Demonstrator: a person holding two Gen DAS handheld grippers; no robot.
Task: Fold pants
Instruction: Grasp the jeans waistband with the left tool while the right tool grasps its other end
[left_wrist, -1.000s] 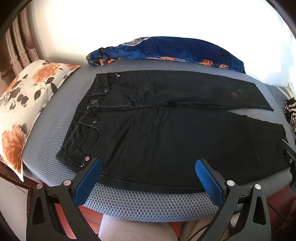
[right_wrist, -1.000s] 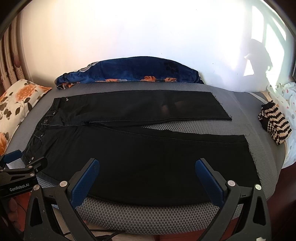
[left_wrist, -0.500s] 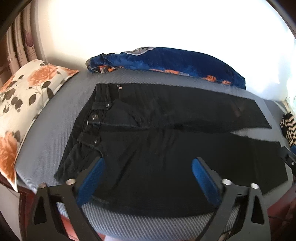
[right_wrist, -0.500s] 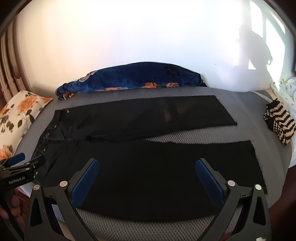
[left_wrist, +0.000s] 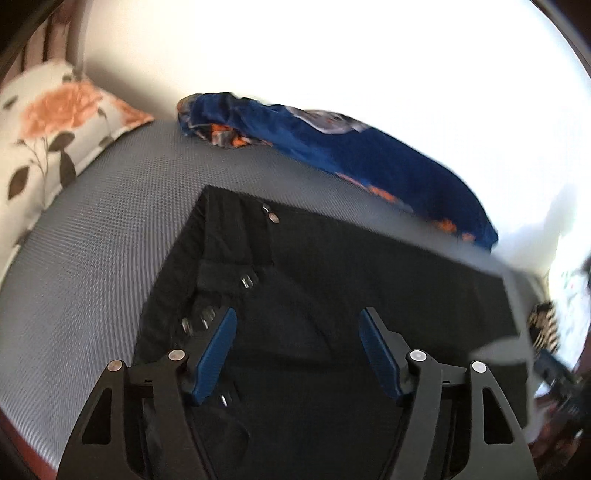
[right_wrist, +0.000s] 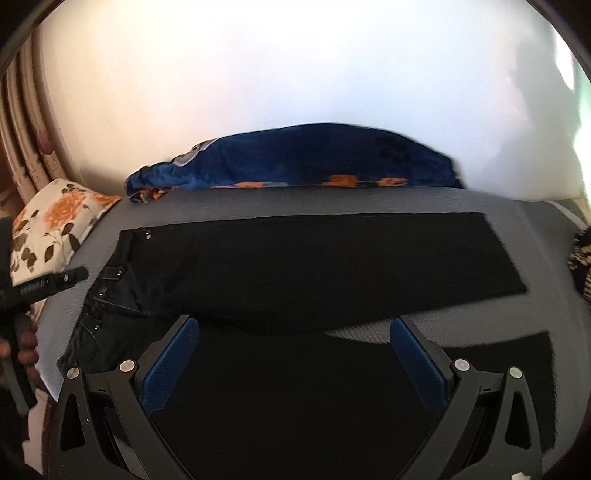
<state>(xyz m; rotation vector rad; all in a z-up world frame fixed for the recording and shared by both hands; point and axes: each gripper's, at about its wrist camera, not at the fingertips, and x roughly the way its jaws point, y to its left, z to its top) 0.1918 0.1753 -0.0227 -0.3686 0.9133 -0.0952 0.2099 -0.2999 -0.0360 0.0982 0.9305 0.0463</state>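
Left wrist view: black pants (left_wrist: 332, 295) are laid flat on grey mattress (left_wrist: 92, 258). Left gripper (left_wrist: 297, 354) is seen over the waistband, jaws closing, nothing clamped. Right gripper (right_wrist: 293, 365) is spread wide over a leg, empty.

Black pants (right_wrist: 314, 266) with silver rivets, grey mesh-textured bed (left_wrist: 92, 251), cream pillow (left_wrist: 48, 129) with orange roses and dark leaves, deep blue blanket (right_wrist: 314, 155) with orange flowers, black-and-beige striped knit (right_wrist: 581, 262), blue gripper pads (right_wrist: 417, 365)
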